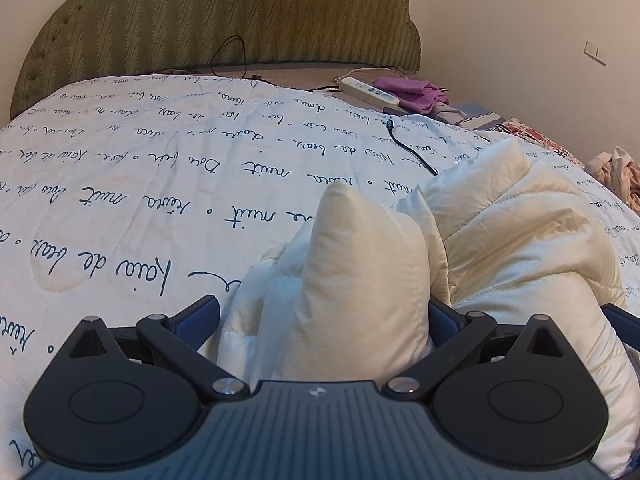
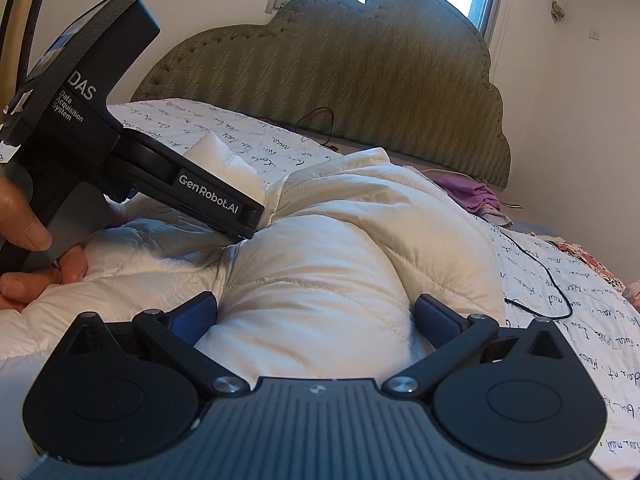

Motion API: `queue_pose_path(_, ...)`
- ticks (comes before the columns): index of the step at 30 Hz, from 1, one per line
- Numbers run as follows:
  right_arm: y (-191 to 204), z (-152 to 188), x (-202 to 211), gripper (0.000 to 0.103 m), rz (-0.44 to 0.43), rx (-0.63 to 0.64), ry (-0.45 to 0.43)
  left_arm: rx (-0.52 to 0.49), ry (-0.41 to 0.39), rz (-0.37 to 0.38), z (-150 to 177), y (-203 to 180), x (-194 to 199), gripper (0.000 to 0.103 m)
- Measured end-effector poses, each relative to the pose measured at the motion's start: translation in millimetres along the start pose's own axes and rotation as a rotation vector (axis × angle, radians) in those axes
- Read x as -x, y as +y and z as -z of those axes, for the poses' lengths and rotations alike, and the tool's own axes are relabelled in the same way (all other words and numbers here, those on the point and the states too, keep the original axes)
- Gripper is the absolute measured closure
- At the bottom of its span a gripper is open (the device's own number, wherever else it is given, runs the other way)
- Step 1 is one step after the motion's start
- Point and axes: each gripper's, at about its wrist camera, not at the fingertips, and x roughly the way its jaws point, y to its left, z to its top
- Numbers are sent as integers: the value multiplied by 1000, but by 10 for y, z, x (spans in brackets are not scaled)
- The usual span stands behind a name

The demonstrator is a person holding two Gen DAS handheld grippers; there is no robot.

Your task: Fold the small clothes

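A cream quilted puffer garment [image 1: 520,248] lies bunched on the bed. My left gripper [image 1: 324,316] has its blue fingers [image 1: 198,318] pressed on a thick upstanding fold of the garment [image 1: 360,280]. My right gripper [image 2: 316,316] has its blue fingers [image 2: 436,316] around a puffy bulge of the same garment [image 2: 320,280]. The left gripper's black body [image 2: 160,184] shows in the right wrist view, held by a hand [image 2: 36,236], over the garment's left part.
The bed cover [image 1: 160,184] is white with dark script. A black cable [image 1: 412,152], a white power strip [image 1: 368,90] and purple clothes [image 1: 412,92] lie near the green headboard [image 1: 240,28]. More clothes [image 1: 616,176] lie at the right edge.
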Motion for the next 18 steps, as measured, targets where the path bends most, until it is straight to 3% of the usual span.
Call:
queue_pose_path(6, 40, 78, 35, 0, 22, 20, -33, -1, -11, -35, -14, -25, 147, 0)
queue_pose_path(12, 26, 104, 98, 0, 37, 20, -70, 21, -73, -63, 61, -7, 644, 0)
queue_pose_path(18, -72, 14, 553, 0, 107, -31, -133, -12, -92, -90, 291, -10, 1098, 0)
